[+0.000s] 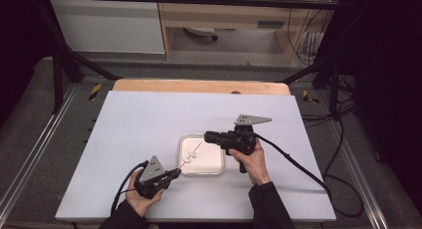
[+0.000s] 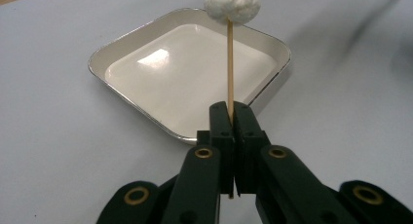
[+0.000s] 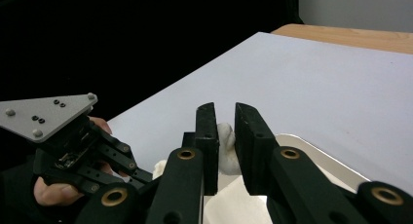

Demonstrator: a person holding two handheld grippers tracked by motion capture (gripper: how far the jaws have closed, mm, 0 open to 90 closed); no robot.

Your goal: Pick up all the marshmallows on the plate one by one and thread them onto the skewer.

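High view looks down on a white table where a shallow white tray with a metal rim serves as the landmark: the left gripper sits just beside the tray's near left corner, and the right gripper reaches in over its far edge. Left gripper view shows that gripper's jaws pinched tight on the lower end of a thin wooden skewer, which rises above the tray's inside and carries a white, fluffy lump, probably marshmallow, near its top. Right gripper view shows the other gripper with a narrow gap between its jaws, and a second white piece caught in that gap above the tray's near rim; the pads appear to press on it, though the contact is partly hidden. The step in hand looks like threading this second piece onto the skewer over the tray. To do it well, the left gripper should keep the stick steady and firmly clamped so it cannot swivel, while the right gripper lines the soft piece's centre up with the skewer's tip and pushes along the stick's axis, not across it. A gentle squeeze is wise, since the piece likely deforms or tears easily. Working above the tray means anything that slips should land inside it.
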